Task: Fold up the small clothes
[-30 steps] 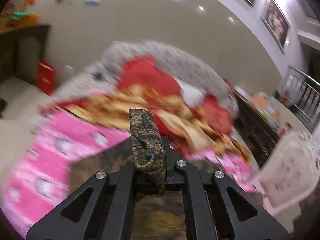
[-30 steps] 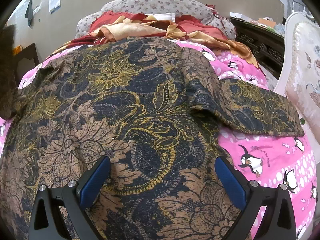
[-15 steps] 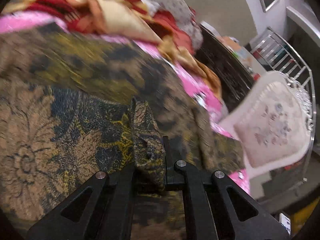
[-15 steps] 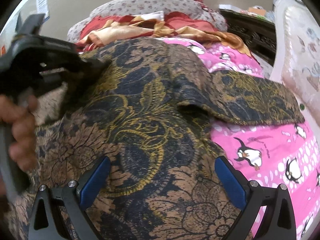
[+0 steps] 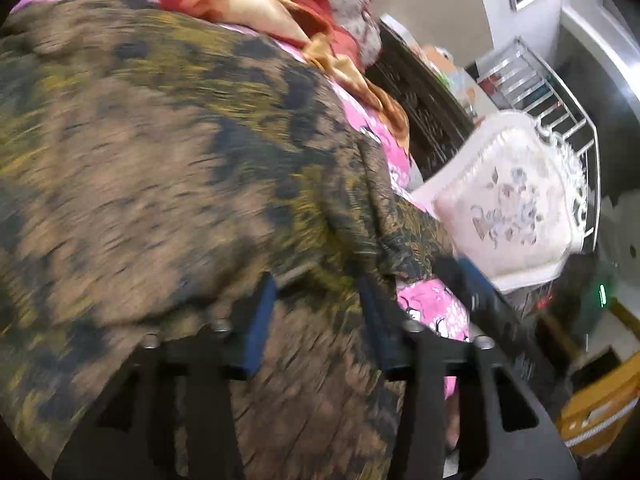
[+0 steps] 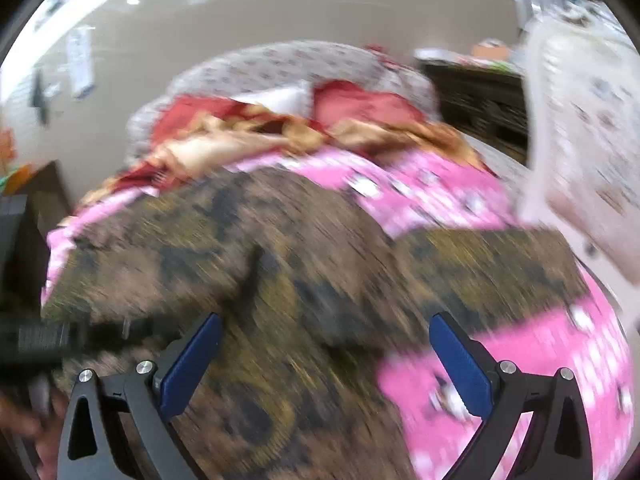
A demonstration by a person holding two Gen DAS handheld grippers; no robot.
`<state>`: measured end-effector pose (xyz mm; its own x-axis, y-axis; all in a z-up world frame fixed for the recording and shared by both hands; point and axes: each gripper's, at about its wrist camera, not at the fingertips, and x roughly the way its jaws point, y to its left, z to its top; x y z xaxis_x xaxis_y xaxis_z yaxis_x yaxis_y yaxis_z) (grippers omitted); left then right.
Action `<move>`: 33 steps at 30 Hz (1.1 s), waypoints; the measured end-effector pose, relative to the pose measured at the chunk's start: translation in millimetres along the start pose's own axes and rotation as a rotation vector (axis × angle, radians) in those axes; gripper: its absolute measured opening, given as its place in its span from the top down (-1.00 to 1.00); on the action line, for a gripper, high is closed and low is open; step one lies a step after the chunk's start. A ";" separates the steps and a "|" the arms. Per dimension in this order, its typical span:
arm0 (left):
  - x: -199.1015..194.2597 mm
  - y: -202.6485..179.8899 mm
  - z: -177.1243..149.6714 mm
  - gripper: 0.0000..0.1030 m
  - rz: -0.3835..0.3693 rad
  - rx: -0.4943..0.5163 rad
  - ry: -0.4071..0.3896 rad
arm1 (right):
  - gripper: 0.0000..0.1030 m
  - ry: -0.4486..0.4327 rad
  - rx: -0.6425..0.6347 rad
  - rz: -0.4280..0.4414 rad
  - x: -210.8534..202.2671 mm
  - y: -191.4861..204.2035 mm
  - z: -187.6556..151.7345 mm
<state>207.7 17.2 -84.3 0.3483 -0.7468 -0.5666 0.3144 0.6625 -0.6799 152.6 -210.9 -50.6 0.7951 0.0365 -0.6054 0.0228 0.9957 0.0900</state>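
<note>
Left wrist view: motion blur smeared the patterned garment (image 5: 168,168); it lay spread on the pink bed sheet (image 5: 434,304).
Left gripper (image 5: 318,308): jaws were opening, cloth under them, no pinch visible.
Right of the garment: a white cushioned chair (image 5: 508,208), partly hidden by a dark blurred object.
Right wrist view: equally blurred; garment (image 6: 304,264) was below the red bedding (image 6: 256,128).
Right gripper (image 6: 324,354): jaws wide apart, holding nothing.

No text, label or number is legible in either view
</note>
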 end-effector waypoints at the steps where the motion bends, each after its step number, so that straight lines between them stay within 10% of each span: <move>1: -8.6 5.3 -2.7 0.15 0.023 -0.004 -0.021 | -1.00 0.042 -0.019 0.104 12.1 5.6 8.4; 12: -19.0 15.1 -52.1 0.12 0.324 0.085 -0.156 | -0.88 0.184 0.236 0.492 111.1 -35.3 31.7; 17: -17.7 20.1 -47.9 0.12 0.332 0.089 -0.150 | 0.08 0.232 0.167 0.368 119.2 -53.6 42.1; 22: -26.7 33.2 -46.5 0.12 0.264 0.035 -0.162 | 0.03 0.221 0.208 0.039 100.8 -122.4 47.8; 26: -23.8 30.2 -46.3 0.12 0.280 0.047 -0.159 | -0.01 0.209 0.156 0.199 82.4 -102.1 54.2; 28: -23.1 30.1 -46.5 0.12 0.276 0.044 -0.160 | -0.36 0.253 0.113 0.348 85.6 -75.7 49.5; 33: -23.3 32.3 -46.2 0.12 0.258 0.029 -0.162 | -0.46 0.275 0.058 0.372 111.5 -46.1 31.8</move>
<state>168.9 53.3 -114.6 0.5558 -0.5361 -0.6354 0.2219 0.8322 -0.5081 259.4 -255.5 -97.1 0.5657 0.4196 -0.7099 -0.1934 0.9043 0.3805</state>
